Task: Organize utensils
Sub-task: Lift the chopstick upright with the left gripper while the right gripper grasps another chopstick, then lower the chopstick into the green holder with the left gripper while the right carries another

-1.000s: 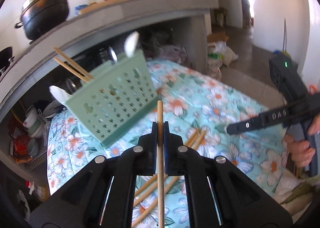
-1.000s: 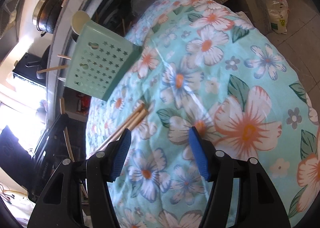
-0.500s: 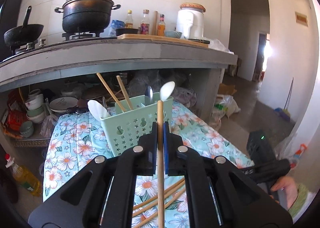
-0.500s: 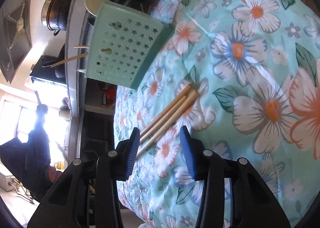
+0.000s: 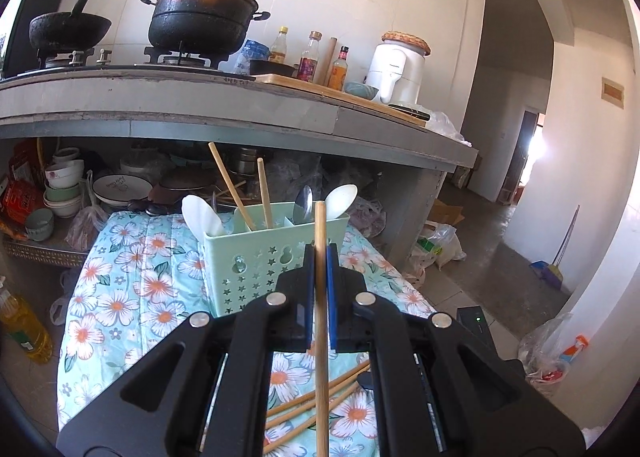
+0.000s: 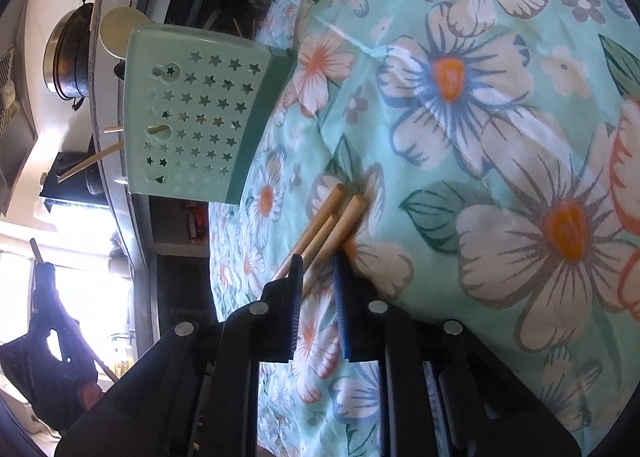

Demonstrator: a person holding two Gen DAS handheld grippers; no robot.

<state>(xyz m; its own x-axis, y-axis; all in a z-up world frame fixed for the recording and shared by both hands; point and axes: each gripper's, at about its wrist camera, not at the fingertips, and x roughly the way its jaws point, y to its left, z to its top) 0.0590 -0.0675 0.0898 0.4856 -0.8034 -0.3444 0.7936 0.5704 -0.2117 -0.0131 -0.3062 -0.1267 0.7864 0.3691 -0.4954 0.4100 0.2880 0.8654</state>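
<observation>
Left tongs (image 5: pixel 319 257) clamp one upright chopstick (image 5: pixel 320 241) before the basket (image 5: pixel 256 257). Right tongs (image 6: pixel 318 269) are closing around loose chopsticks (image 6: pixel 336 217) on the tabletop (image 6: pixel 500 137), without gripping them.

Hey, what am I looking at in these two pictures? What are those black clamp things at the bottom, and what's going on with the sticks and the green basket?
No robot here: a person holds a two-fingered grabbing tool in each hand, and each tool carries a wide-angle camera looking along its fingers. That is why black arms fill the bottom of both pictures.

The left camera's picture shows the left tool shut on one upright wooden chopstick, in front of a green star-holed basket that already holds chopsticks and spoons. The basket stands on a flowered cloth, below a kitchen counter with pots.

The right camera's picture is tilted. The right tool is closing around loose chopsticks lying on the same cloth; whether it grips any yet is unclear.
</observation>
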